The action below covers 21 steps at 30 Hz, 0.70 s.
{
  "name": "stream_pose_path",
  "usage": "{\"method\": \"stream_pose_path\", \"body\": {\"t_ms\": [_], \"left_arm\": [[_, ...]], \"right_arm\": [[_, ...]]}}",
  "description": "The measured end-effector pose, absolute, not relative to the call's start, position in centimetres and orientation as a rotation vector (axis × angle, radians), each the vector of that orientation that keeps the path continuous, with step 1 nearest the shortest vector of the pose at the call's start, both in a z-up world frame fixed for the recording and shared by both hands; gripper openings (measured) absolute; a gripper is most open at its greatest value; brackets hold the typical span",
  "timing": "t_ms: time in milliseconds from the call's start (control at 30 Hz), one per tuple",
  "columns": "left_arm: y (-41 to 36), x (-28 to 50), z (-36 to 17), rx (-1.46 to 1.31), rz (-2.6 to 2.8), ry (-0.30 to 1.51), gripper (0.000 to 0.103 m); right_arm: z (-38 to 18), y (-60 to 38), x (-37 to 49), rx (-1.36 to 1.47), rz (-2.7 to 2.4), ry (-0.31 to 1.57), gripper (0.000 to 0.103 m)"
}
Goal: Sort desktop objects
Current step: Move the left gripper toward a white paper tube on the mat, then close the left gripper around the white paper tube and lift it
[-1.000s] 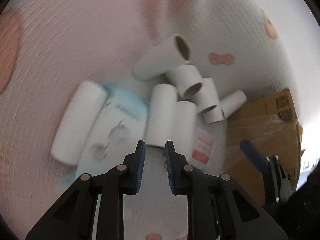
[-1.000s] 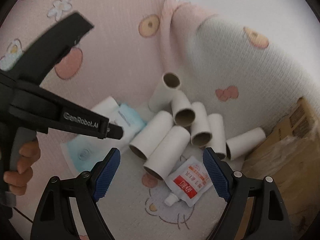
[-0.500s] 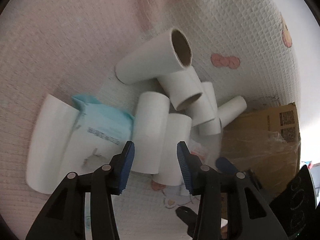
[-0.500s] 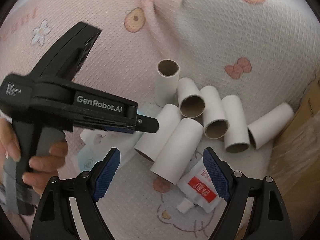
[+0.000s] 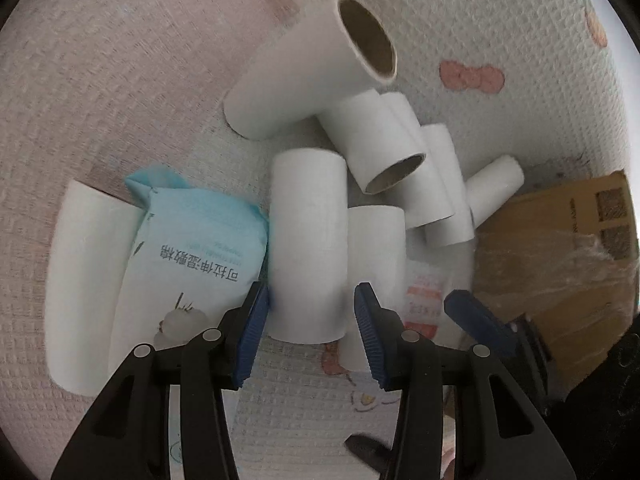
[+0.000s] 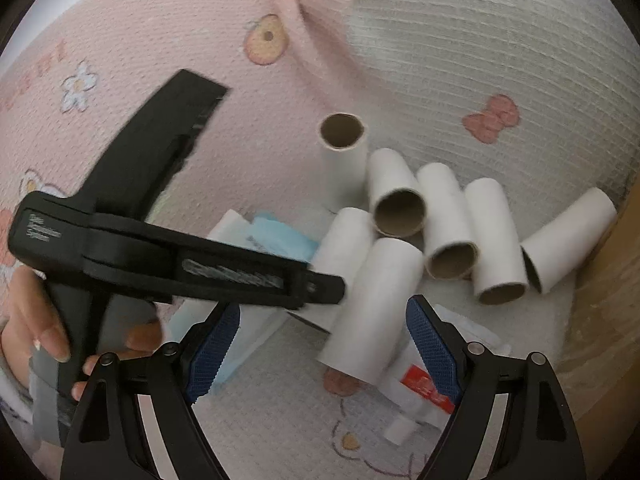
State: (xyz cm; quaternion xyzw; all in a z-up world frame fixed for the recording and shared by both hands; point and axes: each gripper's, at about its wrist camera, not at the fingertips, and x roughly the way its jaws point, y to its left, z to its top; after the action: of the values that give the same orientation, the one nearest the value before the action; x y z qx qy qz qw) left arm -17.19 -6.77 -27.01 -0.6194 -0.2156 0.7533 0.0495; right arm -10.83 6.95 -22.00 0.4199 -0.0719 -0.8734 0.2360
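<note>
Left wrist view: the left tongs [image 5: 307,326] are spread wider than half a second ago and have closed in on the pile, their blue pads [image 5: 251,334] flanking the near end of a white cardboard tube [image 5: 307,248] at 6 o'clock without clearly touching it. A wet-wipe pack [image 5: 192,256] lies at 9 o'clock from that tube, a red-and-white sachet [image 5: 426,298] at 3 o'clock, and a cardboard box [image 5: 560,264] beyond.

Right wrist view: the right tongs [image 6: 322,346] stay wide open, holding nothing, above the patterned surface [image 6: 460,60]. The left gripper body [image 6: 160,256], blurred, has pushed further toward the tubes [image 6: 400,204] at centre, reaching the nearest one [image 6: 376,308].
</note>
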Motion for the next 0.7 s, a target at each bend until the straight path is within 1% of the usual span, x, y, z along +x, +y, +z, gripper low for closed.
{"method": "stream_pose_path", "body": {"t_ms": [67,167,367,533,633,700], "left_arm": [[-6.8,-17.6,-27.5,-1.885,2.264,-0.727,0.048],[-6.9,-18.0,-28.4,-1.892,2.217,-0.858,0.047],[-5.6,-17.7,-28.1,-1.798,2.254,-0.814,0.047],[-7.8,-15.2,-27.2,-1.688,2.222,-0.895,0.047],[-7.7,-14.6,-27.0,-1.63,2.227,-0.916,0.047],[-6.8,-14.2,-26.6,-1.569,2.242,-0.906,0.047]], "right_arm": [[-22.1,6.5,-10.8,1.139,-2.389,-0.179,0.084],[-22.5,6.4,-10.9,1.149,-2.382,-0.199,0.084],[-22.8,6.8,-11.1,1.163,-2.395,-0.239,0.084],[-22.7,5.9,-10.8,1.145,-2.385,-0.229,0.084],[-22.5,4.8,-10.4,1.132,-2.371,-0.197,0.084],[-23.4,4.9,-9.6,1.114,-2.355,-0.18,0.084]]}}
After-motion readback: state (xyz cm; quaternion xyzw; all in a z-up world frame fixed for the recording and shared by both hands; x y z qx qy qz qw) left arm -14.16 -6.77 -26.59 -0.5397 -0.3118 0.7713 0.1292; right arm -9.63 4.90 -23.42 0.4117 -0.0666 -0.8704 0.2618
